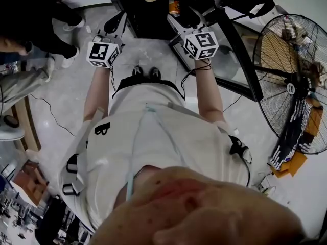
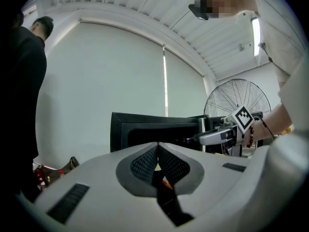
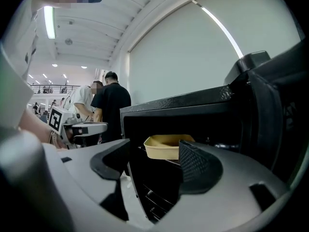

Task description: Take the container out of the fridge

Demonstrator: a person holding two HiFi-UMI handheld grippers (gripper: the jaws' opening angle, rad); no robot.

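Two grippers face an open black fridge (image 3: 193,105) standing on a pale stone floor (image 1: 76,98). Left gripper (image 2: 158,153): jaws pressed together. Right gripper (image 3: 154,159): jaws spread, holding nothing. The yellow container (image 3: 166,146) sits on what looks like an upper shelf, beyond the jaws and untouched. Door (image 1: 240,50) swung right, fan (image 1: 294,80) past it. Bystanders (image 1: 30,14) crowd the left.

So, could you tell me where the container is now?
The container sits on a shelf inside the open fridge, seen in the right gripper view straight ahead of the right gripper, whose jaws are apart.
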